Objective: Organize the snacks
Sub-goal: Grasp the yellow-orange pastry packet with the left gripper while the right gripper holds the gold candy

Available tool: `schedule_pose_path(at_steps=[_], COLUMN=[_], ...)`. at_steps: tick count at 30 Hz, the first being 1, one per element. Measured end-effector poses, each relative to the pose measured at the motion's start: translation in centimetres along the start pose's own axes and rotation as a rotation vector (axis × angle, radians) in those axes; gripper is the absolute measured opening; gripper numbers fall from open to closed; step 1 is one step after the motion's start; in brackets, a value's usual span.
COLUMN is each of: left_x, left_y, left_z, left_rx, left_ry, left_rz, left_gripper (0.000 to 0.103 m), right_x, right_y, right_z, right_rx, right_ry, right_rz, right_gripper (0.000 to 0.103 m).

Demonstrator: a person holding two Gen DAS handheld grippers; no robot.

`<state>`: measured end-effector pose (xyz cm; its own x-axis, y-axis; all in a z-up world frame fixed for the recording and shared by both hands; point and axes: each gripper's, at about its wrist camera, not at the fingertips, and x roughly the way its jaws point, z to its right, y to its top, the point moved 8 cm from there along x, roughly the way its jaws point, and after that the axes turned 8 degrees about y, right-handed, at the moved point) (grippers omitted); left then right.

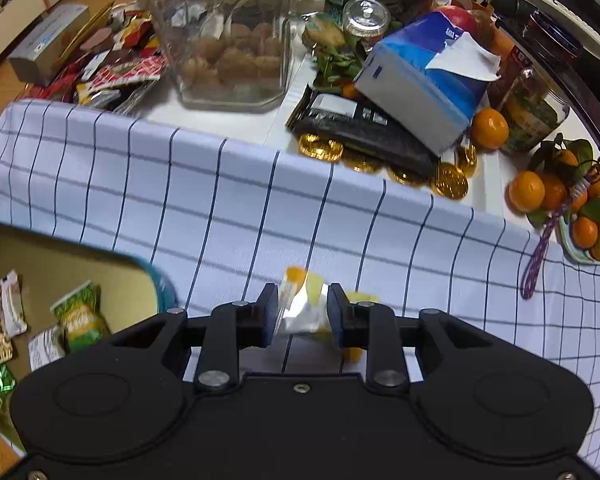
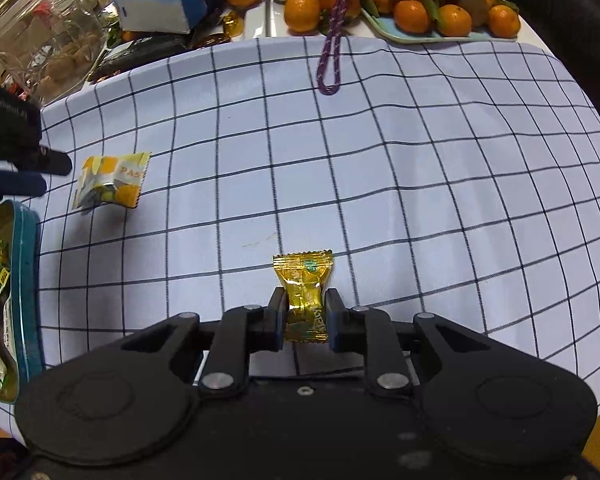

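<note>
The right gripper [image 2: 304,322] pinches a gold-wrapped candy [image 2: 305,294] between its pads, the wrapper's crimped top edge standing up past the fingertips, over the near middle of the checked cloth [image 2: 380,160] that covers the desk.

The left gripper [image 1: 303,314] has its jaws spread around a yellow and silver snack packet [image 1: 306,304]. In the left wrist view the packet sits between the two pads. In the right wrist view the same packet [image 2: 110,180] lies on the cloth just in front of the fingertips [image 2: 54,162], apart from them, so it does not appear to be squeezed.

At the near left corner of the cloth stands an open tin [image 1: 60,256] with a gold inside and a teal outer wall [image 2: 28,280]. Small wrapped snacks lie in it, among them a green packet [image 1: 80,316] and white ones [image 1: 12,304].

Farther out, a purple cord [image 2: 332,56] trails onto the far edge of the cloth. Beyond the cloth, the bare desk top is crowded: gold foil coins [image 1: 448,180] beside a dark packet [image 1: 364,128], with a blue tissue box [image 1: 424,76] leaning on it. Left of those is a large glass jar [image 1: 228,40] holding brown cookies, and a heap of red wrappers [image 1: 112,72]. At the far right edge, mandarins [image 2: 452,20] with leaves fill a light tray [image 2: 440,38], and a few loose mandarins [image 2: 302,12] sit beside it.
</note>
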<state>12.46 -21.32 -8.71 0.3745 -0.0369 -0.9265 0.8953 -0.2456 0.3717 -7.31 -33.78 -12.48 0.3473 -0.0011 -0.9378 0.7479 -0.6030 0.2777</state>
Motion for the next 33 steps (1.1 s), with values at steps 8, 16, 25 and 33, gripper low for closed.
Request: schedule_pose_path(at_steps=[8,16,25,33], left_x=[2.3,4.1,2.6,0.4], left_y=[1.5,0.5,-3.3,-8.3], left_z=[1.4,1.5,1.4,0.5], left_rx=[0.031,0.108,0.196,0.23], left_ry=[-0.001,0.043,0.035,0.022], left_rz=[-0.017,-0.075,-0.11,-0.142], left_gripper=[0.037,0.037,0.037,0.037], right_x=[0.2,0.1,-0.2,-0.6], right_y=[0.7,0.9,0.8,1.1], right_z=[0.5,0.7,1.4,1.5], right_rx=[0.047,0.066,0.105,0.117], right_ry=[0.0,0.007,0.017,0.022], right_rz=[0.0,0.004,-0.005,0.012], right_gripper=[0.021,0.021,0.021,0.021])
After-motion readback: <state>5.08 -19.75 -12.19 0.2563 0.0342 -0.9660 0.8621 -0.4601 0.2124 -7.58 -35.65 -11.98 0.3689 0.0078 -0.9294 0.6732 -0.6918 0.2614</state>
